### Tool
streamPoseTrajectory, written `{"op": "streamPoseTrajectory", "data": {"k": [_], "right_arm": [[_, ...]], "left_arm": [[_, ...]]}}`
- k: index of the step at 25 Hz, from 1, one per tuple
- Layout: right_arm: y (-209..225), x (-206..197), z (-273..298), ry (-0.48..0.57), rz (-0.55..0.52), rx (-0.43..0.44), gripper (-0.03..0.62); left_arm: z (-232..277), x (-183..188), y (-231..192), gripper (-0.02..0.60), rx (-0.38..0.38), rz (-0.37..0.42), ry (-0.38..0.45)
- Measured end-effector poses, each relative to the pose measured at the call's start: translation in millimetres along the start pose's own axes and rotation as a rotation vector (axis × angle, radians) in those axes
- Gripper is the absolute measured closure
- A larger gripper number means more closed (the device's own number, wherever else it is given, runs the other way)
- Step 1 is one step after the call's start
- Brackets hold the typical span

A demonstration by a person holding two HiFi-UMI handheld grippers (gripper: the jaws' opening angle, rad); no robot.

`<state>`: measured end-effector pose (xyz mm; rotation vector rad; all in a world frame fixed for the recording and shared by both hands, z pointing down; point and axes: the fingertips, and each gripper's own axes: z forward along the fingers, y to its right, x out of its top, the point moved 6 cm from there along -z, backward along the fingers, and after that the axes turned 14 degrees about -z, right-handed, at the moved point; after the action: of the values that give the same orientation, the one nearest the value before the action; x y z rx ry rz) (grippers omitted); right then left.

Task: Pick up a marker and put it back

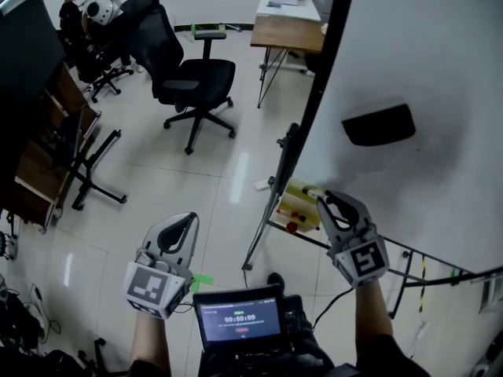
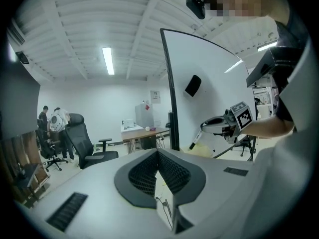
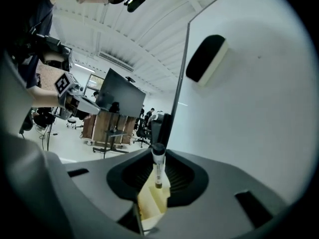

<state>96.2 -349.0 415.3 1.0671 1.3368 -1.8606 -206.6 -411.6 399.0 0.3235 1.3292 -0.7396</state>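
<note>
My right gripper [image 1: 322, 198] is at the yellowish marker tray [image 1: 303, 207] on the whiteboard's lower edge. It is shut on a white marker with a black cap [image 1: 313, 194]. In the right gripper view the marker [image 3: 158, 164] stands upright between the ribbed pads, cap up, with the tray [image 3: 152, 198] just beneath it. The left gripper view shows that gripper [image 2: 215, 123] with the marker [image 2: 196, 139] hanging slantwise from its tip. Red markers [image 1: 291, 226] lie in the tray. My left gripper [image 1: 185, 223] hangs over the floor, shut and holding nothing [image 2: 158, 169].
The whiteboard [image 1: 409, 61] on its wheeled stand fills the right side, with a black eraser [image 1: 379, 124] stuck on it. A black office chair [image 1: 190, 81] and a wooden desk [image 1: 287, 30] stand further back. A small screen [image 1: 240, 317] sits at my waist. People are at the far left.
</note>
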Motion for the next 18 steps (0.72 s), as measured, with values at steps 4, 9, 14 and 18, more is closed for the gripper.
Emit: {"op": "streamPoseTrajectory", "data": {"k": [4,9,14,18], "right_arm": [[3,37,-8,0.065,-0.01,0.013,0.503],[4,81,-18,0.133,-0.063,0.032,0.503],[1,120,-24,0.223,-0.11,0.058,0.503],[-3,148,-35,0.288,-0.128,0.075,0.503]], "left_arm": [[-6,14,2,0.584,-0.007,0.024,0.036],[-17,31,5,0.584,-0.007,0.051,0.073],[-28,50,8,0.584,-0.001,0.09,0.113],[-40,72,14,0.584,0.003,0.127,0.148]]}}
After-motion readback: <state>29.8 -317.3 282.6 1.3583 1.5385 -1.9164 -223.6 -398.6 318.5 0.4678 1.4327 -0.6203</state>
